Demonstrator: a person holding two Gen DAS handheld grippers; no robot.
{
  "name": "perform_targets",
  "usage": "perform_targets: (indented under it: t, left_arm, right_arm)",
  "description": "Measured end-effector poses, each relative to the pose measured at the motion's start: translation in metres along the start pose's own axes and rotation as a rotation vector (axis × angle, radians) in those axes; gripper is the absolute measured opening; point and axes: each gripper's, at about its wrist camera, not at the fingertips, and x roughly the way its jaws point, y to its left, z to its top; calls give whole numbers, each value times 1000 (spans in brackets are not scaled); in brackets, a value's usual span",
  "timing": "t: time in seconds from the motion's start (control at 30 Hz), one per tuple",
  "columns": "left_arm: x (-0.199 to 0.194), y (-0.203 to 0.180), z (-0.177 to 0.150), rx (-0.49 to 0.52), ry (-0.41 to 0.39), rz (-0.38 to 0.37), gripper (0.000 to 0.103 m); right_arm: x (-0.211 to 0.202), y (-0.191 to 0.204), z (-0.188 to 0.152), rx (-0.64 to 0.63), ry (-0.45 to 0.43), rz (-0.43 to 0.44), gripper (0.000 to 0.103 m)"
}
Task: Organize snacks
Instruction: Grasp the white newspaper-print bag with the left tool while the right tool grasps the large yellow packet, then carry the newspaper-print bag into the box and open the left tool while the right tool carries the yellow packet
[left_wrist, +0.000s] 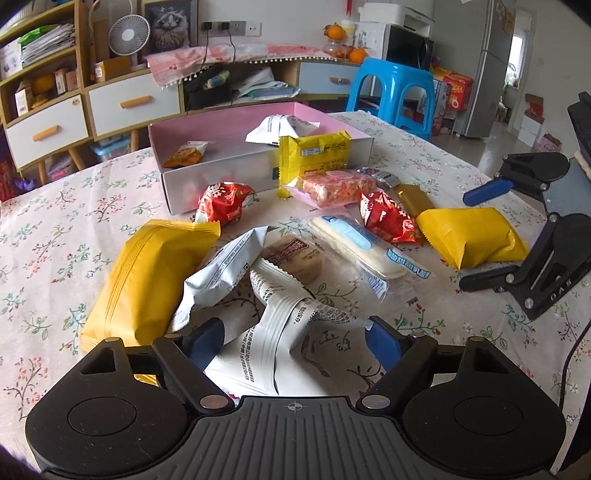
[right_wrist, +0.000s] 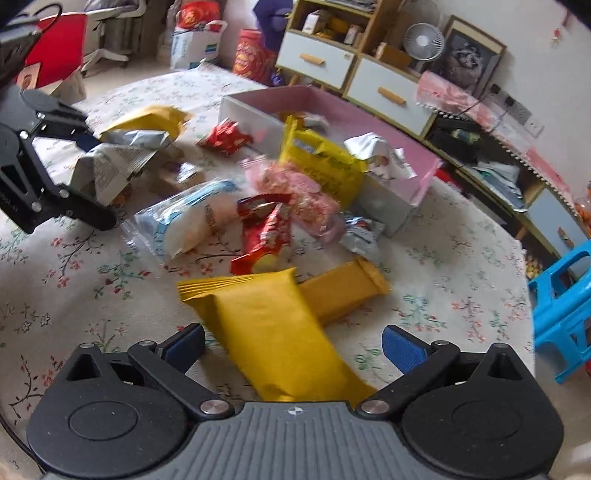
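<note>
Several wrapped snacks lie on the floral tablecloth in front of a pink-lined box. My left gripper is open around a crumpled white packet, which lies between its blue fingers without being squeezed. Beside it rests a big yellow packet. My right gripper is open, with another yellow packet lying between its fingers and a gap on both sides. Red packets, a pink nougat pack and a long white-blue pack sit in the middle. An orange cookie pack lies inside the box.
A flat yellow packet leans on the box's front wall. A gold bar lies beside the right gripper's packet. A blue plastic stool stands past the table's far edge, and drawers and shelves line the back wall.
</note>
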Motion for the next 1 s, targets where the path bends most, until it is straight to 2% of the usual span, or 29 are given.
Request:
perform_targets:
  t: [0.1,0.2,0.33,0.5,0.6,0.63,0.67,0.7,0.73,1.0]
  left_arm:
    - [-2,1,0,-7,11,13,82]
    - [-3,1,1,-16,22,23,81]
    - [-4,2,1,-30,24,28,80]
    - [-4,1,1,-36,24,32,79]
    - [-5,0,1,-37,24,31,78]
    - [-6,0,1,-36,22,30,75]
    - [-7,0,2,-32,14,24,66]
    - [-9,-1,2,-27,9,22,63]
    - [-10,-2,4,-27,7,22,59]
    - [-13,-3,7,-28,-1,16,51]
  right_arm:
    - [-4,2,1,21,8,49,84]
    - [-10,4,2,52,3,105,84]
    - [-20,4,2,88,-17,164,79]
    - [-16,4,2,97,-11,136,75]
    - [-8,4,1,96,14,111,68]
    - [-7,3,1,94,20,107,61]
    - [-7,3,1,100,14,110,55]
    - [-7,2,1,105,11,112,49]
    - [-8,2,2,106,12,110,34]
    - [-16,4,5,114,-10,126,32]
